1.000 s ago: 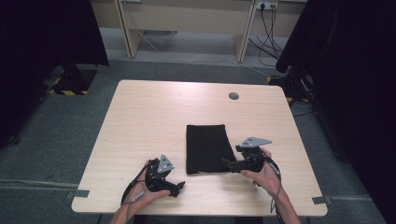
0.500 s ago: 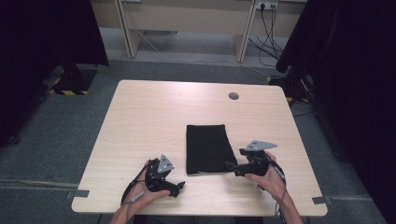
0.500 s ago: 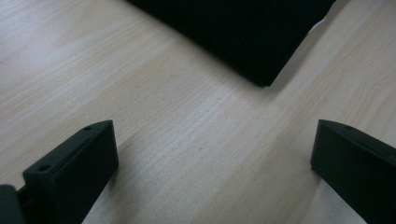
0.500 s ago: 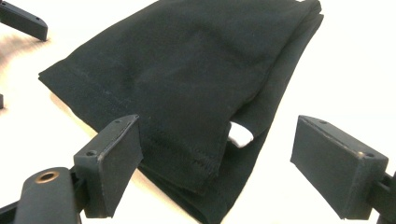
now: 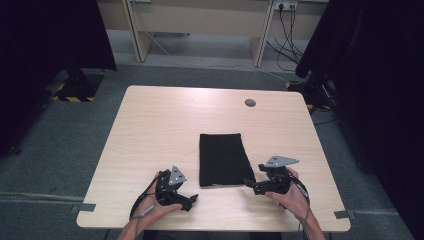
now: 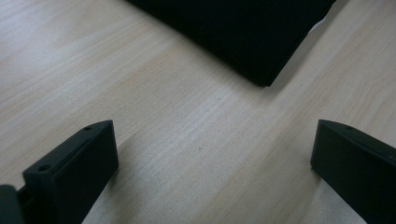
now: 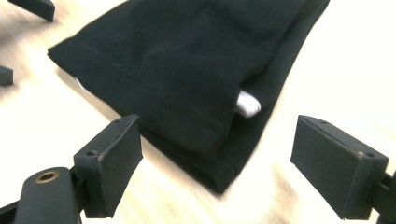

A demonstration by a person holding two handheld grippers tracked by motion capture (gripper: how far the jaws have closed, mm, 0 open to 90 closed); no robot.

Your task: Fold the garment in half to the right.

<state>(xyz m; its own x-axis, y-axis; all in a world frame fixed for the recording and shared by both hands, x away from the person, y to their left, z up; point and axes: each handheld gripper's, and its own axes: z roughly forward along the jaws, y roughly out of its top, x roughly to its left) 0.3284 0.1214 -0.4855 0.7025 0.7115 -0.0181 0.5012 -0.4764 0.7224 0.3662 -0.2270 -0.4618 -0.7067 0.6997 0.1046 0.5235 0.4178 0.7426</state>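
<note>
A folded black cloth (image 5: 223, 159) lies flat on the light wooden table (image 5: 165, 125), near its middle. My right gripper (image 5: 249, 186) is at the cloth's near right corner. In the right gripper view it stands open (image 7: 217, 140), its jaws wide apart on either side of that corner of the cloth (image 7: 187, 70), where a white tag (image 7: 247, 105) peeks out between the layers. My left gripper (image 5: 192, 200) rests near the table's front edge, left of the cloth. It is open (image 6: 212, 140) with bare wood between its jaws, and the cloth's corner (image 6: 243, 32) lies ahead of it.
A round cable hole (image 5: 250, 103) sits in the table's far right part. Dark curtains (image 5: 50, 35) hang on both sides, and a desk with cables (image 5: 285, 20) stands beyond. Bare tabletop spreads left of and behind the cloth.
My right gripper has drawn back a little toward the table's near right, from over the cloth's edge to its corner. The left gripper and the cloth have stayed put.
</note>
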